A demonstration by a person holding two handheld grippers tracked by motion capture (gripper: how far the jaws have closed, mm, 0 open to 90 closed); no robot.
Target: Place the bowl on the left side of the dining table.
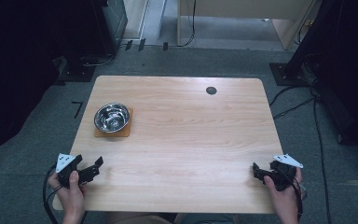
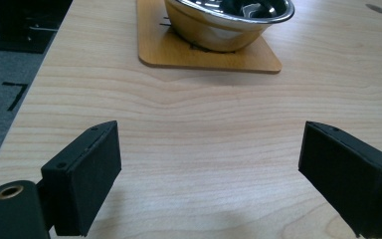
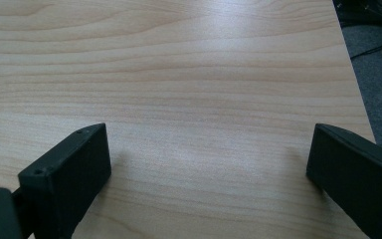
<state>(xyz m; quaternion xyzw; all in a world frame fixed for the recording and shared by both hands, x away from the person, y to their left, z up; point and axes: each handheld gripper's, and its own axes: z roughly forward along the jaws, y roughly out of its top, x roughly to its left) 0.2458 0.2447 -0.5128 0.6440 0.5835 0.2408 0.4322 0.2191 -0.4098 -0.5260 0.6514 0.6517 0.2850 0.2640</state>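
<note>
Up close, the left gripper view cuts off the top of the shiny metal bowl point(image 2: 229, 22), so the dark shapes mirrored inside it are hard to make out. The left gripper point(image 1: 94, 167) sits near the table's point(image 1: 191, 140) front edge, its jaws wide apart, holding nothing. The right gripper point(image 1: 257, 171) is also wide open and empty. The bowl sits on a tan wooden mat point(image 1: 126, 130), well beyond the left gripper.
</note>
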